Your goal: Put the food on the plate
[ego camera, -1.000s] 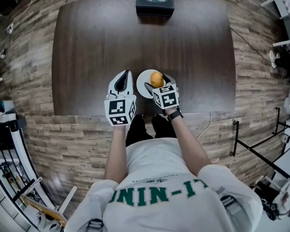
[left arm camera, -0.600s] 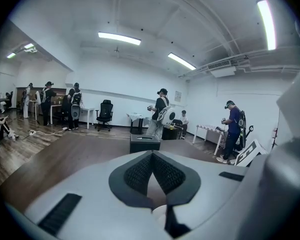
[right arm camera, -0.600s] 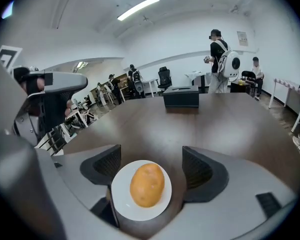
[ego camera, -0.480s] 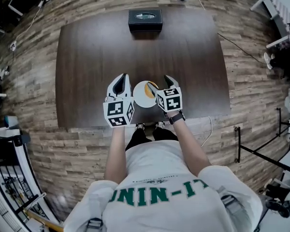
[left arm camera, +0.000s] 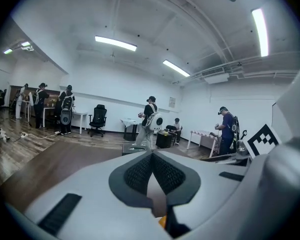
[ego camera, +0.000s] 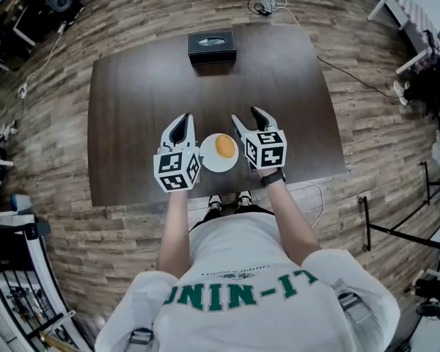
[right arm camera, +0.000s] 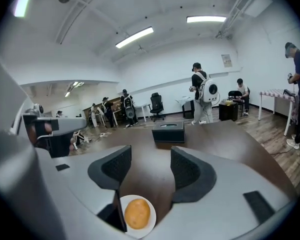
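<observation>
Two tongs over near edge of surface [ego camera: 147,86]. Left tongs [ego camera: 182,123] pressed together, empty. Right tongs [ego camera: 248,117] apart, closing, nothing between them. White plate [ego camera: 207,160] between both tongs, round orange food [ego camera: 224,146] lying on it. Black box [ego camera: 212,47] at far edge.

Beyond plate [ego camera: 207,161]: bare table [ego camera: 147,86]; I see free passage up to the black box [ego camera: 212,47] at the far edge.
Left of plate: left gripper [ego camera: 182,119], just beside the rim.
Right of plate: right gripper [ego camera: 248,116], just beside it, jaws closing with nothing between them.
On plate: food [ego camera: 224,146] fills the middle.
</observation>
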`<state>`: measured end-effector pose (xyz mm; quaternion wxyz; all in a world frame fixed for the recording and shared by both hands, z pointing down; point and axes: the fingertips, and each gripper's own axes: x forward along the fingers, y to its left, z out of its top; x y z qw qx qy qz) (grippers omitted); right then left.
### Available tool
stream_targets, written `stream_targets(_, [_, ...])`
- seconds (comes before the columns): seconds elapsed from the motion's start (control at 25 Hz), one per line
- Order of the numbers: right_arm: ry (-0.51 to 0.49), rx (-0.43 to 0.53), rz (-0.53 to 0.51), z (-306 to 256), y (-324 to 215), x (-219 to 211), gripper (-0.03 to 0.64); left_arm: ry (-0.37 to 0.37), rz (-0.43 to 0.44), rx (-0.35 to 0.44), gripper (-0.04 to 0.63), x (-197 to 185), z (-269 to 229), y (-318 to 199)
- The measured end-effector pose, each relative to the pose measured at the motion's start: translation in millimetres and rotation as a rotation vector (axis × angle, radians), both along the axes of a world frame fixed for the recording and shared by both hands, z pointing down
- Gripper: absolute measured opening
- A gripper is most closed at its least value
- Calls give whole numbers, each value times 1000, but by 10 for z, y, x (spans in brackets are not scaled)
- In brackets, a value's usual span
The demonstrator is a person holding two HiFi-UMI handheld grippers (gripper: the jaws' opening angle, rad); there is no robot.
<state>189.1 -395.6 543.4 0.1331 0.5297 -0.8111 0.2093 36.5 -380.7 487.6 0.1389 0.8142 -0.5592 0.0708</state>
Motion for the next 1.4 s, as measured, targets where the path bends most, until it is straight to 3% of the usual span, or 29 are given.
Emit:
stream_targets(0.72, [-53, 286, 21, -1337, -107, -7, 146, -6, 5, 121, 11, -15, -686, -202])
stream_targets(1.16, [-97, 385, 21, -1817, -119, -44, 98, -3, 6, 205, 11, -56, -1075, -262])
stream_targets(1.4, [-69, 438, 28, -1989, -145, -73, 66, 6, 16, 240, 11, -57, -1228, -312])
